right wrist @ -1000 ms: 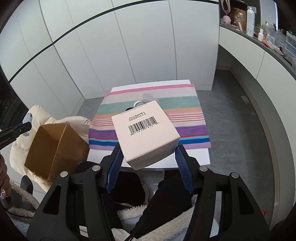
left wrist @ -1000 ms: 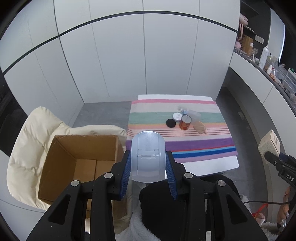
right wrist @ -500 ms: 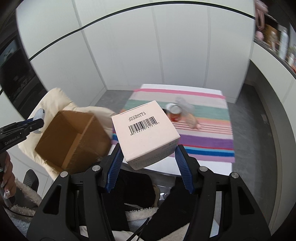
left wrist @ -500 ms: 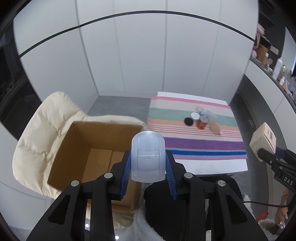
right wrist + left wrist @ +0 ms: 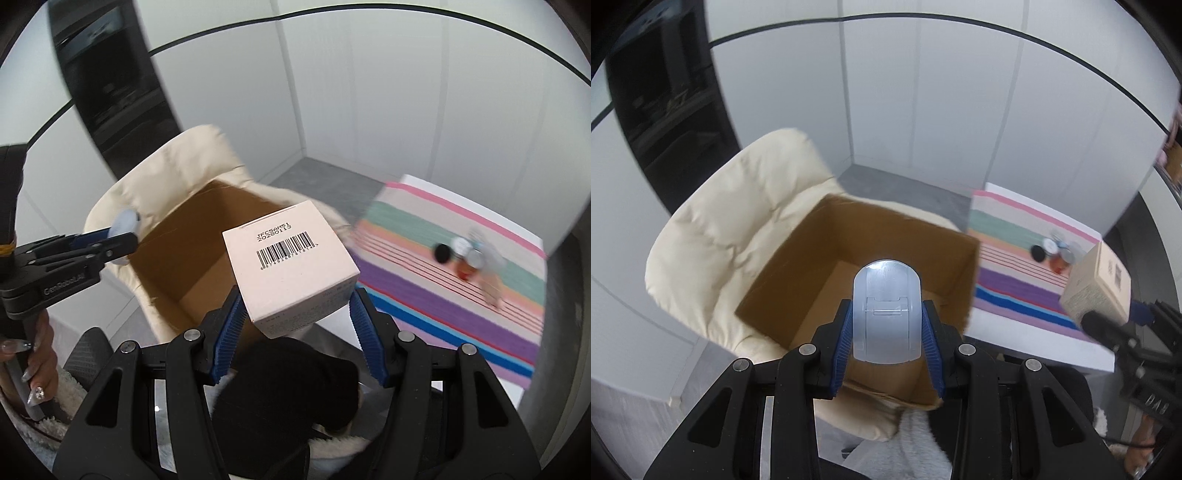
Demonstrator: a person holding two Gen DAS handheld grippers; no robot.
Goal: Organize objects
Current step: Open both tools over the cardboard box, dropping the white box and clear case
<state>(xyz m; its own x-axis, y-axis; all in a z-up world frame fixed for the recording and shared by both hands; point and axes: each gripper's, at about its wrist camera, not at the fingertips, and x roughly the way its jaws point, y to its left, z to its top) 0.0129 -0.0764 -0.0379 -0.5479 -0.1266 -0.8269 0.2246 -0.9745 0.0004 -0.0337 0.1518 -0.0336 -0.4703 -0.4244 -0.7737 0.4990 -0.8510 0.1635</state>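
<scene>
The left gripper (image 5: 886, 326) was clamped on a translucent, round-topped plastic case (image 5: 885, 310) directly above the open brown cardboard box (image 5: 886, 236) on a cream chair (image 5: 738, 229); the right gripper (image 5: 295, 317), farther right, pinched a pale pink barcoded carton (image 5: 291, 264) beside the box's rim.

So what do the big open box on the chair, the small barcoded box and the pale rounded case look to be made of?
Open box: corrugated cardboard, matte brown, with raw cut edges and folded bottom flaps.
Barcoded box: thin paperboard, smooth pale pink, with crisp folds and a printed barcode.
Rounded case: probably frosted translucent plastic; it glows bluish-white with moulded ridges and a soft highlight.
</scene>
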